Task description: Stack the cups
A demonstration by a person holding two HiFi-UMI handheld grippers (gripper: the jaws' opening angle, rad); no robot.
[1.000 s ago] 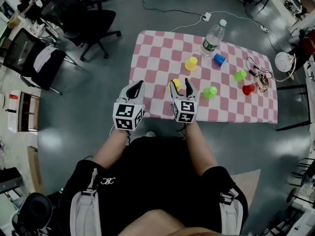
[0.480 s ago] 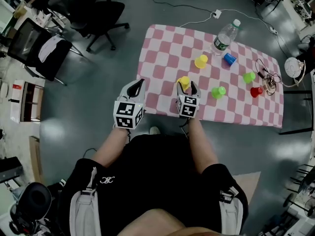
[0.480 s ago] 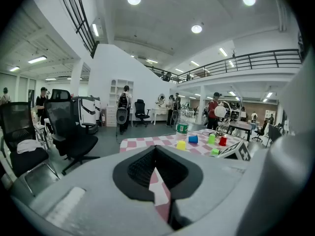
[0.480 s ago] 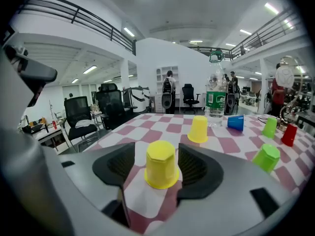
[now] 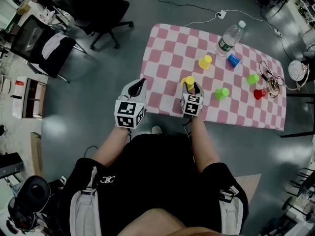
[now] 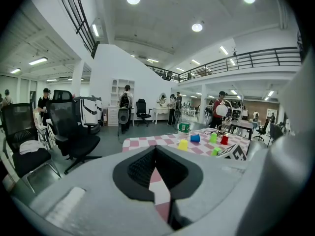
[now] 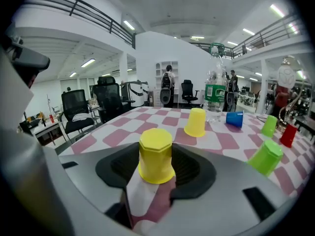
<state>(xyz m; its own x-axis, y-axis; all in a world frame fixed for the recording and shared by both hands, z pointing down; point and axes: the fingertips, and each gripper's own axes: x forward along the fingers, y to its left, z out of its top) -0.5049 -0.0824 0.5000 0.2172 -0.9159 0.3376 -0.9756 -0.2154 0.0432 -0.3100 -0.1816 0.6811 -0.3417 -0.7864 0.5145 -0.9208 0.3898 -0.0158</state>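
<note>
A yellow cup (image 7: 156, 155) is stood upside down near the front edge of the checked table (image 5: 165, 48). It is caught between the jaws of the right gripper (image 5: 190, 86), which have just been closing, and its sides are touched by both pads. The left gripper (image 5: 142, 82) is held just beside the table's left edge, its jaws closed with nothing between them. Further back on the table, a second yellow cup (image 5: 205, 62), a blue cup (image 5: 234, 60), a near green cup (image 5: 222, 93), a far green cup (image 5: 253, 79), a red cup (image 5: 259, 94) and a water bottle (image 5: 230, 37) are seen.
</note>
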